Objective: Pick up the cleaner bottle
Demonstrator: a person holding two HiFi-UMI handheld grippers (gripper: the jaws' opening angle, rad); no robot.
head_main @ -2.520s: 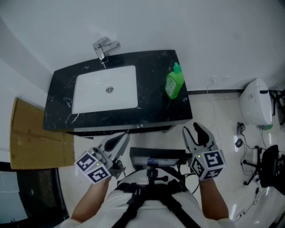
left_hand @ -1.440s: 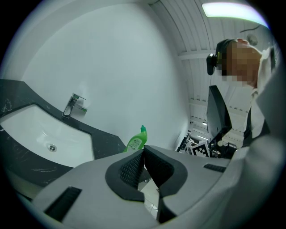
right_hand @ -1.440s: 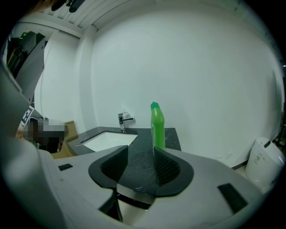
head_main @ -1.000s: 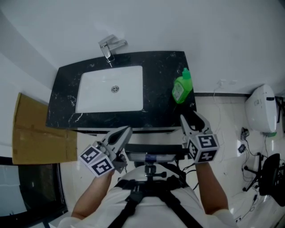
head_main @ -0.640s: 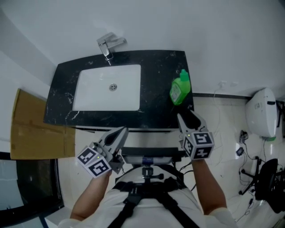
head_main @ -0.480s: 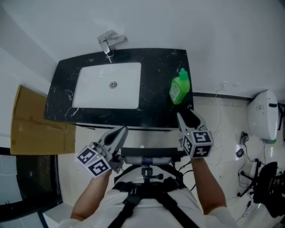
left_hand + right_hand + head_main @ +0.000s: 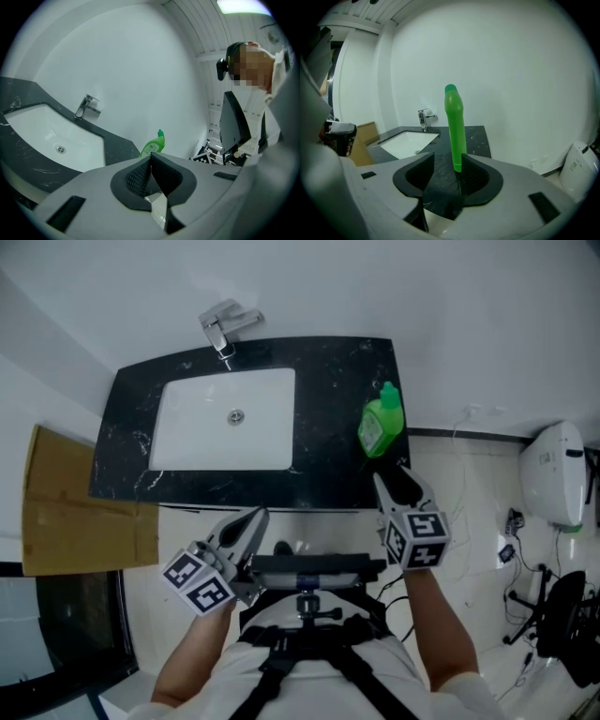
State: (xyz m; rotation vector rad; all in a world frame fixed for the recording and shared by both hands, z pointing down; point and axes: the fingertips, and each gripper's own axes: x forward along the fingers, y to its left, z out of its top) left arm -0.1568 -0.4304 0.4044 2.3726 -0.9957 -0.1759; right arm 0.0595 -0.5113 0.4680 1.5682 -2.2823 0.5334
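Observation:
The green cleaner bottle [image 7: 380, 424] stands upright on the right end of the black marble counter [image 7: 328, 474]. My right gripper [image 7: 398, 484] hovers at the counter's front edge, just short of the bottle, with its jaws open and nothing between them. In the right gripper view the bottle [image 7: 455, 126] rises straight ahead, beyond the gap of the gripper [image 7: 445, 171], untouched. My left gripper [image 7: 253, 519] stays low in front of the counter, its pads closed together on nothing. The left gripper view shows this gripper [image 7: 150, 161] with the bottle [image 7: 152, 146] far behind it.
A white sink [image 7: 225, 418] with a chrome tap [image 7: 223, 329] fills the counter's left half. Flat cardboard [image 7: 66, 512] leans at the left of the vanity. A white appliance [image 7: 553, 474] and cables lie on the floor at the right.
My right gripper has come forward from near the body to the counter's front edge, closer to the bottle. Its jaws stay open. The left gripper has hardly moved.

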